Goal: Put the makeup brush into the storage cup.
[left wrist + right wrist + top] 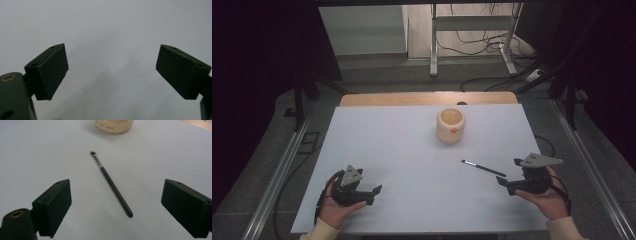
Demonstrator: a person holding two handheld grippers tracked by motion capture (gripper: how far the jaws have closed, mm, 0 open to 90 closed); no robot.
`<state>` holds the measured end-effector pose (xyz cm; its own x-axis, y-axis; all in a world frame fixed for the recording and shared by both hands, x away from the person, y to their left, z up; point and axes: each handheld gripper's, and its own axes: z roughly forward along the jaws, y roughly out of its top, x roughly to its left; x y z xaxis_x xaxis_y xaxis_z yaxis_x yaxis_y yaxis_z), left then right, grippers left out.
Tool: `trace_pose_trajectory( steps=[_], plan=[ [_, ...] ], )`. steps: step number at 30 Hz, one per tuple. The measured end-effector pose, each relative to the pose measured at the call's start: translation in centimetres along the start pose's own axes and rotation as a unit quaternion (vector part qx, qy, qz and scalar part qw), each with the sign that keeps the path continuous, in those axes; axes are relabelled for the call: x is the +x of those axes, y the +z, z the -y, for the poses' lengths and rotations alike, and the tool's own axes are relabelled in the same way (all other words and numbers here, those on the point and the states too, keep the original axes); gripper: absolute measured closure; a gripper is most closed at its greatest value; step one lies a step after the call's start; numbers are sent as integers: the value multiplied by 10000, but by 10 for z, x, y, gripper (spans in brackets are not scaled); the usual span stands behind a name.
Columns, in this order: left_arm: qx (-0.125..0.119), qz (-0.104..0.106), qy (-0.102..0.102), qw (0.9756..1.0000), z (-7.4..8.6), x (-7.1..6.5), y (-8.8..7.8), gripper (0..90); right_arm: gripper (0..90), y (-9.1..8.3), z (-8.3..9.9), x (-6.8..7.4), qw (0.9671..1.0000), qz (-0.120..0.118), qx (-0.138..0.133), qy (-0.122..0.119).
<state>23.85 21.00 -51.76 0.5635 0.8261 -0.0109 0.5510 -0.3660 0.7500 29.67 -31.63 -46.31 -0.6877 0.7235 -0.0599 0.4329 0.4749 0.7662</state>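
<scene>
Right of centre in the high view, my right gripper point(507, 175), jaws spread, faces the makeup brush point(483, 168); next: straddle its handle, then pinch.

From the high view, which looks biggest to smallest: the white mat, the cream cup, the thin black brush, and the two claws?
1. White mat, by far the largest.
2. Cream cup, left claw and right claw: much alike, and the claws sit nearer the camera, so I won't rank them.
3. Black brush: long but very thin, the smallest.
</scene>
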Motion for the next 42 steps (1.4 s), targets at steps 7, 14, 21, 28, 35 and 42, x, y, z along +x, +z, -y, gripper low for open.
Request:
trace_pose_trajectory(
  steps=[7, 14, 21, 28, 35, 42],
  plan=[
    [13, 8, 10, 10000, 0, 0, 1, 111, 101, 3, -6, 1, 9998, -79, 113, -129],
    [29, 6, 24, 10000, 0, -1, 1, 111, 114, 9, -14, 3, 9992, -185, 221, -262],
    [47, 5, 30, 10000, 0, 0, 2, 112, 119, 15, -22, 3, 9985, -239, 341, -352],
    [25, 13, 31, 10000, 0, -1, 1, 112, 126, 22, -30, 5, 9976, -290, 456, -435],
    [21, 13, 36, 10000, -1, -1, 1, 112, 130, 28, -36, 5, 9966, -351, 572, -479],
    [18, 13, 39, 10000, -1, -1, 1, 113, 130, 38, -38, 3, 9951, -396, 759, -485]
  ],
)
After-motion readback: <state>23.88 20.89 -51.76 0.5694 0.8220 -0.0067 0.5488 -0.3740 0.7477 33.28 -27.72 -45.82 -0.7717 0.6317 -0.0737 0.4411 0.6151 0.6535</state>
